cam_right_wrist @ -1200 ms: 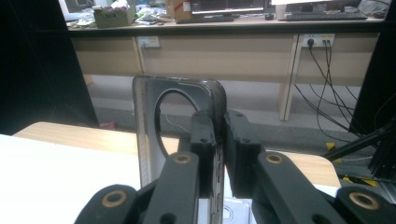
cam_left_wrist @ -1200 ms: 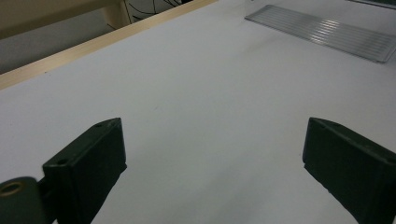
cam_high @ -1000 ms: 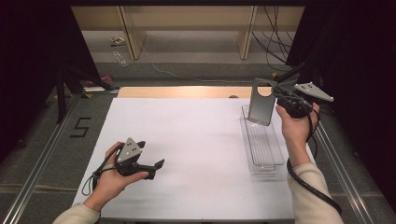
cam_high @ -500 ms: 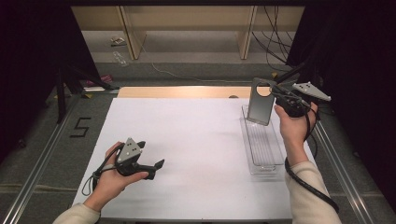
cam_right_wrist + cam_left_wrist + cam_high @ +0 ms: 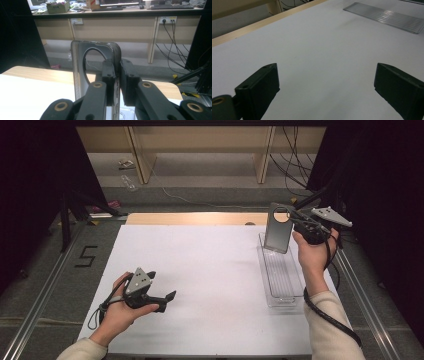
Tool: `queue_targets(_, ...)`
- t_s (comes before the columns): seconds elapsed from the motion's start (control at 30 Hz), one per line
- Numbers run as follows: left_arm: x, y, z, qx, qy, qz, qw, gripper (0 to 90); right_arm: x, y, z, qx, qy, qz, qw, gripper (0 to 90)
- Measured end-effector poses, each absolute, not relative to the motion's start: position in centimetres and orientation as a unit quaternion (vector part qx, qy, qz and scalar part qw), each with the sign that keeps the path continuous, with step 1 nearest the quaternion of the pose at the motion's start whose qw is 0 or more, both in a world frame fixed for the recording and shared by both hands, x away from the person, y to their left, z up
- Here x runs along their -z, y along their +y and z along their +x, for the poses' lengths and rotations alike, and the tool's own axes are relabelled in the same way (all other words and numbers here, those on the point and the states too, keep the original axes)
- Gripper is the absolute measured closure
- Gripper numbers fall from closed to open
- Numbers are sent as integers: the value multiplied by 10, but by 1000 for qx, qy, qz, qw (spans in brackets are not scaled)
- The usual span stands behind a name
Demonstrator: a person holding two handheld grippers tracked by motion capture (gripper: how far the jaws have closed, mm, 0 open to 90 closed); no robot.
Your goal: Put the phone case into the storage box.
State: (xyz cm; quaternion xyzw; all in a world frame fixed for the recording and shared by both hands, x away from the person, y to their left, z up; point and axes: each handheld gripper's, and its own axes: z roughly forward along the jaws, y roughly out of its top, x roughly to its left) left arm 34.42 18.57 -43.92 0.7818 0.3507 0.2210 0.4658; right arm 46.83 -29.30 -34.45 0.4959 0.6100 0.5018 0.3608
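Note:
A dark grey phone case [image 5: 278, 234] with a round camera hole hangs upright over the far end of a clear plastic tray [image 5: 280, 275]. My right gripper [image 5: 294, 218] is shut on the case's upper right edge. In the right gripper view both jaws pinch the case [image 5: 82, 72] rim, with the right gripper [image 5: 117, 75] seen from behind. My left gripper [image 5: 170, 296] rests low on the white table [image 5: 200, 265] at the near left, held in a hand. Its jaws stand wide apart, and the left gripper [image 5: 325, 82] has nothing between them.
The ribbed clear tray [image 5: 387, 16] lies at the table's right side. A wooden strip [image 5: 200, 218] edges the far side of the table. Beyond it are floor, desk legs and cables. Metal rails run along both sides of the table.

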Motion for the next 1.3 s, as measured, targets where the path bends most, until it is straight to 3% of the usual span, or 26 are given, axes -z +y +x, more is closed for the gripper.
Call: queue_targets(1.3,439,186,345,-222,351,782,466,58,346,-294,482,-489,612,506,361,831)
